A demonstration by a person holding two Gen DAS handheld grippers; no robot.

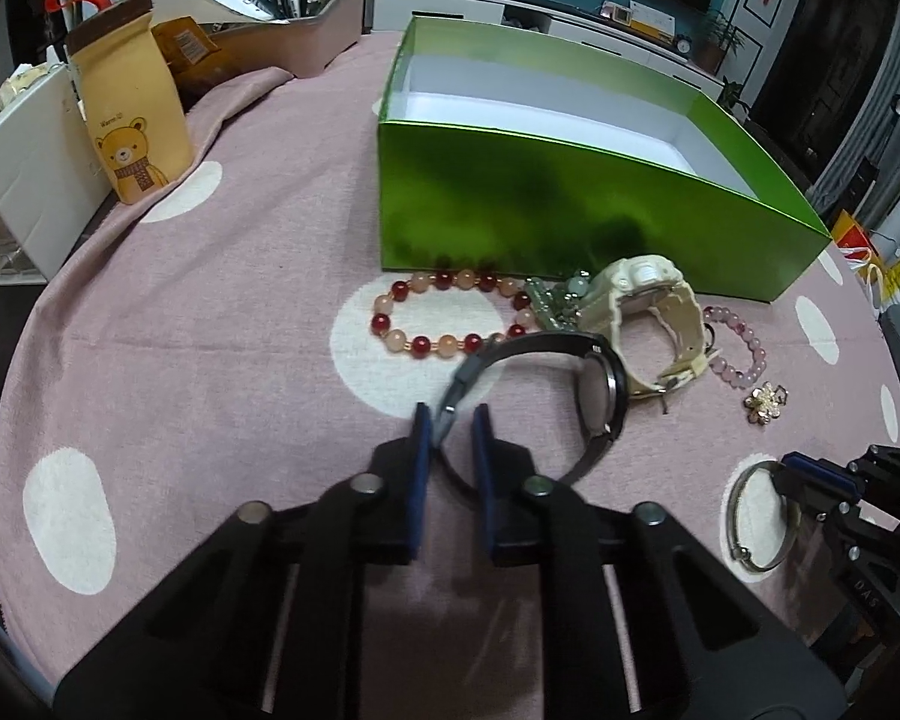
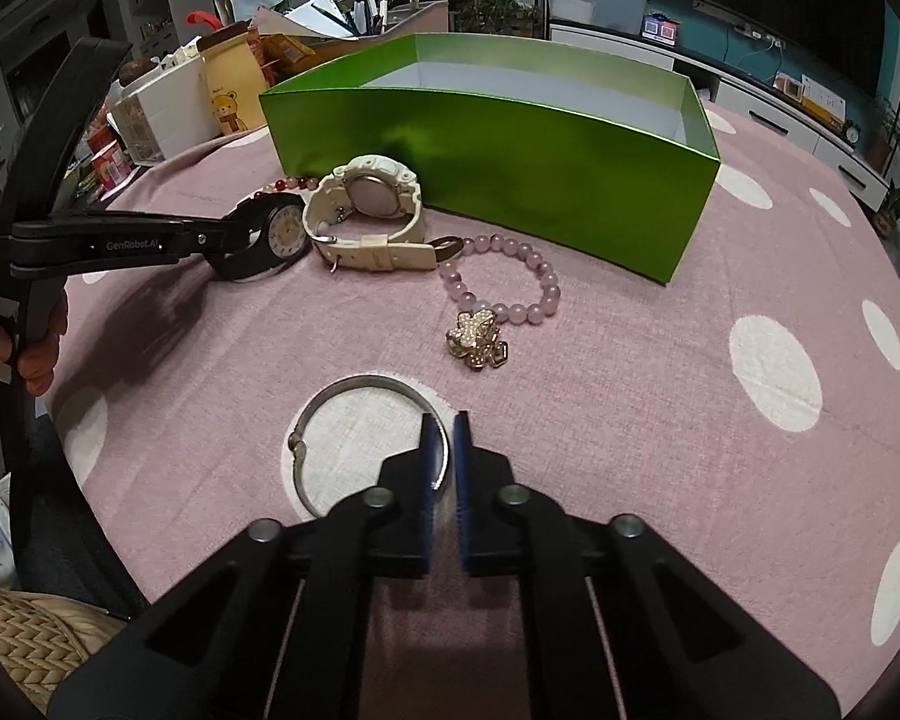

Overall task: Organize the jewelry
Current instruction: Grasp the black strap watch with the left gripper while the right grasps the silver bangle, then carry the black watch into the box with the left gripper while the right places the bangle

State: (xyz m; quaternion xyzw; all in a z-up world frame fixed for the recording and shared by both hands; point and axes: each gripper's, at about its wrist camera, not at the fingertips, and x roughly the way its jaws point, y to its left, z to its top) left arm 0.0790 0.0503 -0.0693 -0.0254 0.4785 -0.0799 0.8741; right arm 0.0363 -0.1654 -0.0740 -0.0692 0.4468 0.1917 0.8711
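A: Biggest first?
B: Pink dotted tablecloth (image 1: pixel 210 312), then the green box (image 1: pixel 570 222), open top, white inside, nothing visible in it. Everything else I'll place off that box.
A: Jewelry?
B: All on the cloth in front of the box's near wall. Red-and-peach bead bracelet (image 1: pixel 444 315) just before the wall, cream watch (image 1: pixel 648 312) beside it, close to the wall. Black watch (image 1: pixel 576 396) a bit nearer the camera than those. Pink bead bracelet (image 2: pixel 504 279) and gold flower brooch (image 2: pixel 480 339) further out from the box. Silver bangle (image 2: pixel 354 444) furthest from it.
A: Left gripper?
B: Left gripper (image 1: pixel 453 426) angles down steeply toward the cloth, jaws clenched on the black watch's strap near the clasp. In the right wrist view it reaches in from the left side, a hand (image 2: pixel 42 342) wrapped on its handle.
A: Right one?
B: Right gripper (image 2: pixel 444 450) also tilted steeply down, blue pads pinched on the bangle's rim, on its side away from the clasp. Bangle looks flat on a white dot.
A: Lifted?
B: Can't tell for the watch.
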